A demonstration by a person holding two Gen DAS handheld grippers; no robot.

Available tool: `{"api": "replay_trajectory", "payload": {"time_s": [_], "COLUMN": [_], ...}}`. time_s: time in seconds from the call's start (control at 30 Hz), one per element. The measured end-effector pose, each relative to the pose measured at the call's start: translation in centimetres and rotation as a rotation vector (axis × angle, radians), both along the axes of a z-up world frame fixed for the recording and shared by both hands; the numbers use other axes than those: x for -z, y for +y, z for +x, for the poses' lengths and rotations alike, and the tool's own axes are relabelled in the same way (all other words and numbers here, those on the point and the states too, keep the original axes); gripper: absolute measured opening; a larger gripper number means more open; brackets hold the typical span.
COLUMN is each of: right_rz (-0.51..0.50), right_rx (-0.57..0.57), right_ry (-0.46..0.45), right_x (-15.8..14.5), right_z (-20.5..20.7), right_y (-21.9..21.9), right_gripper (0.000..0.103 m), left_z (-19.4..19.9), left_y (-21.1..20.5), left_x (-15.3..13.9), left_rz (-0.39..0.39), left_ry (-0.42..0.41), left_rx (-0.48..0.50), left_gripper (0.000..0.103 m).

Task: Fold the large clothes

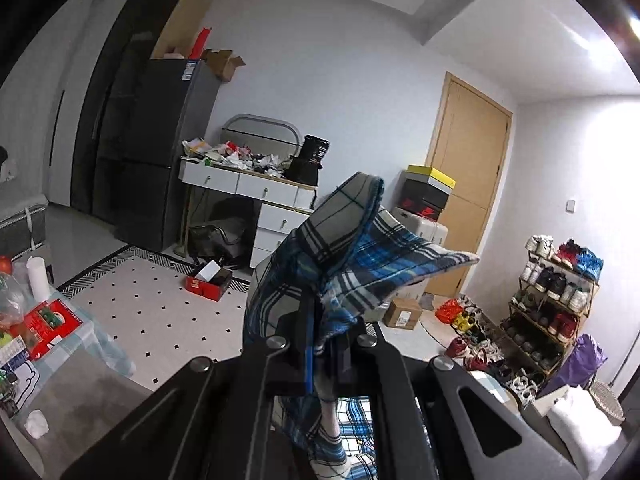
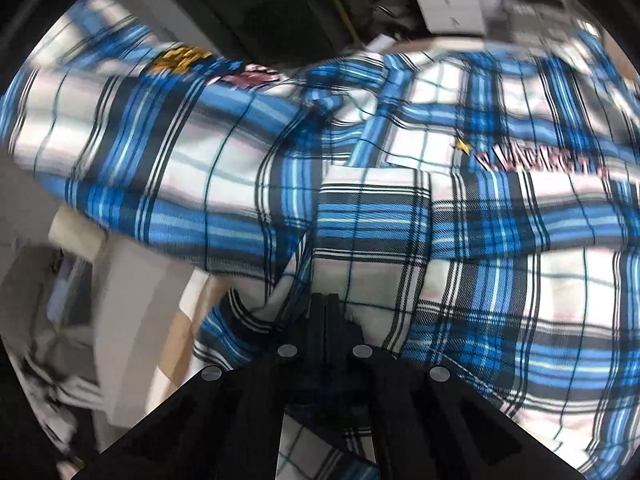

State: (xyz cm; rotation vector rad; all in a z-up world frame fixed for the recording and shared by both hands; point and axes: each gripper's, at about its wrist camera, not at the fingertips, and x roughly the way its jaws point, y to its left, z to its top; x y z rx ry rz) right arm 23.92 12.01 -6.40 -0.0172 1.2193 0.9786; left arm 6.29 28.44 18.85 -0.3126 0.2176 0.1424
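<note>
A blue, white and black plaid shirt (image 1: 352,248) is held up in the air. My left gripper (image 1: 320,320) is shut on a bunched edge of it, and the cloth sticks up and flops to the right above the jaws, with more hanging below. In the right wrist view the same plaid shirt (image 2: 360,200) fills most of the frame, blurred, with embroidered patches on it. My right gripper (image 2: 326,308) is shut on a fold of the shirt at its lower edge.
The left wrist view shows a table (image 1: 80,380) with clutter at the left, a tiled floor (image 1: 160,300), a dark fridge (image 1: 152,152), a white desk (image 1: 256,192), a wooden door (image 1: 464,168) and a shoe rack (image 1: 552,300).
</note>
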Motion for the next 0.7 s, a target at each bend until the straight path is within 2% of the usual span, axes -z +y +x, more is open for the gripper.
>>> {"api": "replay_trajectory", "payload": {"time_s": [0.03, 0.07, 0.1, 0.17, 0.27, 0.37, 0.5, 0.6, 0.7], "right_rz": [0.008, 0.021, 0.039, 0.097, 0.116, 0.118, 0.135, 0.150, 0.114], "right_rx": [0.014, 0.025, 0.035, 0.084, 0.150, 0.248, 0.427, 0.579, 0.725], "right_ry": [0.030, 0.042, 0.039, 0.001, -0.053, -0.074, -0.114, -0.136, -0.120], "right_x": [-0.2, -0.6, -1.0, -2.4, -4.1, -5.6, -7.7, -9.1, -8.7], "right_z": [0.2, 0.9, 0.9, 1.1, 1.4, 1.6, 0.2, -0.1, 0.3], "right_y": [-0.4, -0.8, -1.7, -5.2, -10.4, -16.1, -27.1, -34.7, -41.4], "right_gripper": [0.006, 0.016, 0.040, 0.063, 0.064, 0.064, 0.066, 0.071, 0.072], "left_z": [0.0, 0.1, 0.3, 0.7, 1.5, 3.6, 7.2, 11.1, 14.8], "left_y": [-0.5, -1.1, -1.7, -3.2, -5.7, -10.4, -17.4, -25.9, -32.8], "left_x": [0.0, 0.0, 0.0, -0.1, -0.2, -0.4, 0.4, 4.5, 11.1], "left_rz": [0.009, 0.015, 0.017, 0.021, 0.025, 0.014, 0.005, 0.016, 0.019], "left_ry": [0.002, 0.003, 0.001, -0.004, -0.016, -0.037, -0.031, 0.056, 0.239], "left_rx": [0.010, 0.025, 0.041, 0.083, 0.155, 0.277, 0.447, 0.577, 0.737], "left_gripper": [0.001, 0.001, 0.001, 0.001, 0.001, 0.001, 0.001, 0.001, 0.021]}}
